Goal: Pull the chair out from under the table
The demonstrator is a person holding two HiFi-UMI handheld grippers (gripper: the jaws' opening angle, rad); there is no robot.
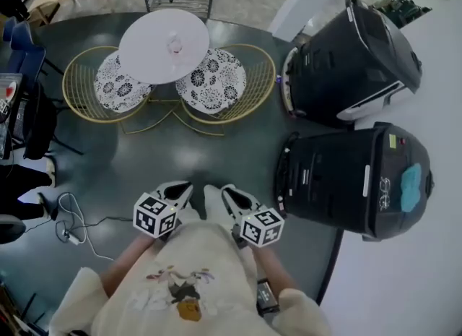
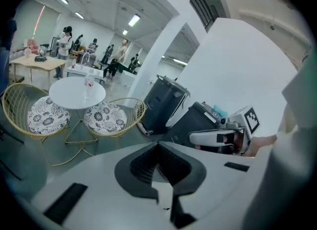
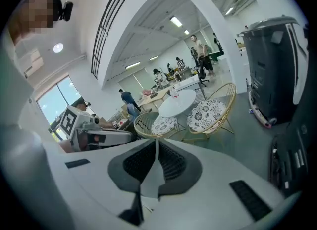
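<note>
Up at twelve o'clock, both chairs are sitting tucked under the table, well apart from the left gripper and right gripper, each closed and empty; yanking a wire rim is probably risking snagging table legs.

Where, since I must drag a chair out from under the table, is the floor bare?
Free: the dark floor on the near side of the left chair and right chair, wide and bare. Crowded: the upper black machine stands close beside the right chair, the lower black machine borders the floor's right; a cable lies at left.
</note>
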